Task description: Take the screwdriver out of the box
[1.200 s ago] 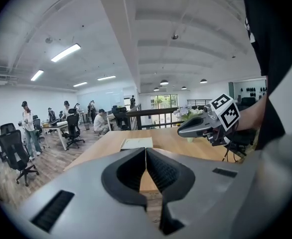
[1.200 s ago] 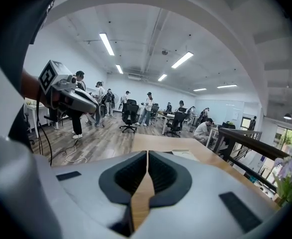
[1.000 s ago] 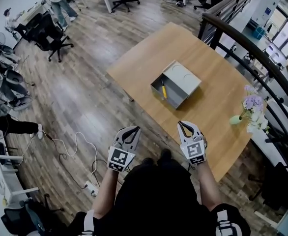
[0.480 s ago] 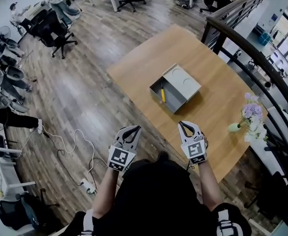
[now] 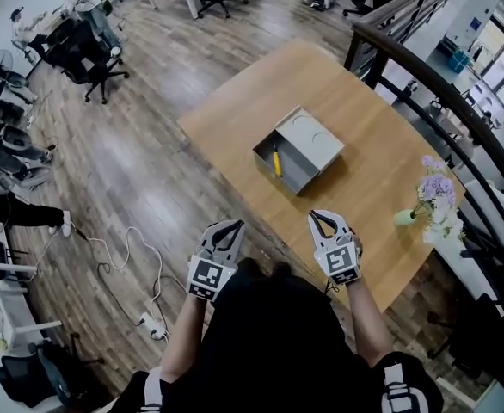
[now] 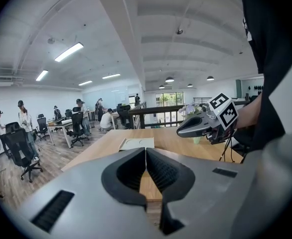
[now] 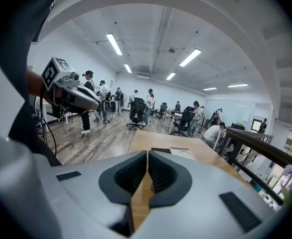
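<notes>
The table [image 5: 355, 200] in front of you was a bare, light wooden top standing on a plank floor [image 5: 140, 170], set cornerwise to you in the head view. Two things stood directly on it. Near the middle sat a grey box [image 5: 297, 177]. Its lid [image 5: 309, 135], marked with two round dents, covered the far-right part, and the near-left part stood open. Well apart from the box, close to the table's right edge, stood a small pale green vase [image 5: 404, 218] with pale purple and white flowers [image 5: 433, 189]. From your left gripper view the same top [image 6: 178, 139] showed the box [image 6: 136, 143] low and flat on it.
</notes>
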